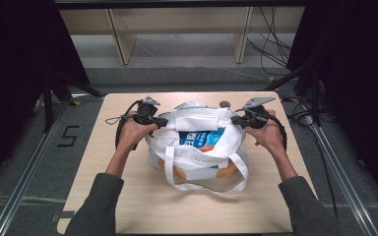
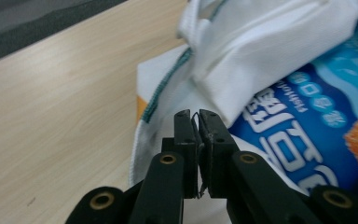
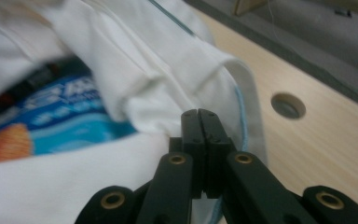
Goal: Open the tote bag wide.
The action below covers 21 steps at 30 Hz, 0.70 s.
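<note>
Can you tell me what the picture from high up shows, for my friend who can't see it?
A person's two grippers, left and right, pinch opposite rims of a white tote bag on a wooden table. A blue packet shows inside.

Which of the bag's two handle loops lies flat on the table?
The near handle loop, draped over the table toward the person. The far one stays up at the tote bag's mouth, across the opening.

place: lab | cues: black curtains (image 1: 10,73); floor rails (image 1: 24,172); loose cables (image 1: 270,44)
</note>
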Motion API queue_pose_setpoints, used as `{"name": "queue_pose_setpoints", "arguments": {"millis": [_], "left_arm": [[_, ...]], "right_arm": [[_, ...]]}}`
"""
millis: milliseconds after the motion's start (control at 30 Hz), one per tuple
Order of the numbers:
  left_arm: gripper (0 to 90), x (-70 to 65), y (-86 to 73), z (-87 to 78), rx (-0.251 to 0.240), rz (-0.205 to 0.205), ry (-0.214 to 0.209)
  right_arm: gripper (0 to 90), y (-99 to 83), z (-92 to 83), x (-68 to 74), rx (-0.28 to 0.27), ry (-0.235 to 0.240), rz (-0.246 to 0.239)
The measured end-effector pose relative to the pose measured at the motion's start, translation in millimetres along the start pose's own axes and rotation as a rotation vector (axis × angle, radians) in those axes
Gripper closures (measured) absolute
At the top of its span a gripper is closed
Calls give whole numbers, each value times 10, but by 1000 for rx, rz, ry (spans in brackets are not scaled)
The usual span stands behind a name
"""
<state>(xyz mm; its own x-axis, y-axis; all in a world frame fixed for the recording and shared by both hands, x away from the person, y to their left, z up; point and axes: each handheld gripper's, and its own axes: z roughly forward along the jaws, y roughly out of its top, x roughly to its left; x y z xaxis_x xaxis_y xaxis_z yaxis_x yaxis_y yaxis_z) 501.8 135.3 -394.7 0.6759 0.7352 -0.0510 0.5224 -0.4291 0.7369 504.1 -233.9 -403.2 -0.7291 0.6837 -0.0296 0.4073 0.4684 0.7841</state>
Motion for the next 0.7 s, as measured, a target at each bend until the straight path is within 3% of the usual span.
{"name": "queue_pose_setpoints", "arguments": {"millis": [33, 67, 167, 200, 233, 333, 467, 533, 567, 600, 633, 700], "left_arm": [[856, -58, 8, -40, 1, 25, -12], [855, -112, 4, -65, 4, 42, -15], [854, -200, -55, -75, 32, 83, -29], [852, -214, -87, -65, 33, 80, -24], [851, -219, -110, -59, 30, 78, -25], [848, -254, -103, -71, 5, 86, -19], [847, -301, -18, -105, -15, 101, -37], [849, -333, -4, -99, -24, 105, -49], [848, -352, -13, -51, 16, 138, -52], [850, -352, -13, -51, 16, 138, -52], [850, -347, -26, -10, 57, 156, -41], [858, -336, -87, 119, 153, 193, 23]], "right_arm": [[900, 47, -62, 31, -40, 10, -38], [900, 87, -126, 97, -66, 19, -45], [900, 163, -245, 337, -71, 90, -79], [900, 173, -247, 425, -72, 105, -114], [900, 182, -244, 500, -55, 136, -148], [900, 193, -118, 752, 25, 185, -186], [900, 178, 44, 820, 90, 160, -208], [900, 150, 107, 814, 155, 127, -222], [900, 103, 144, 780, 195, 128, -223], [900, 103, 144, 780, 195, 128, -223], [900, 82, 148, 776, 217, 120, -222], [900, 80, 123, 765, 234, 113, -240]]}}
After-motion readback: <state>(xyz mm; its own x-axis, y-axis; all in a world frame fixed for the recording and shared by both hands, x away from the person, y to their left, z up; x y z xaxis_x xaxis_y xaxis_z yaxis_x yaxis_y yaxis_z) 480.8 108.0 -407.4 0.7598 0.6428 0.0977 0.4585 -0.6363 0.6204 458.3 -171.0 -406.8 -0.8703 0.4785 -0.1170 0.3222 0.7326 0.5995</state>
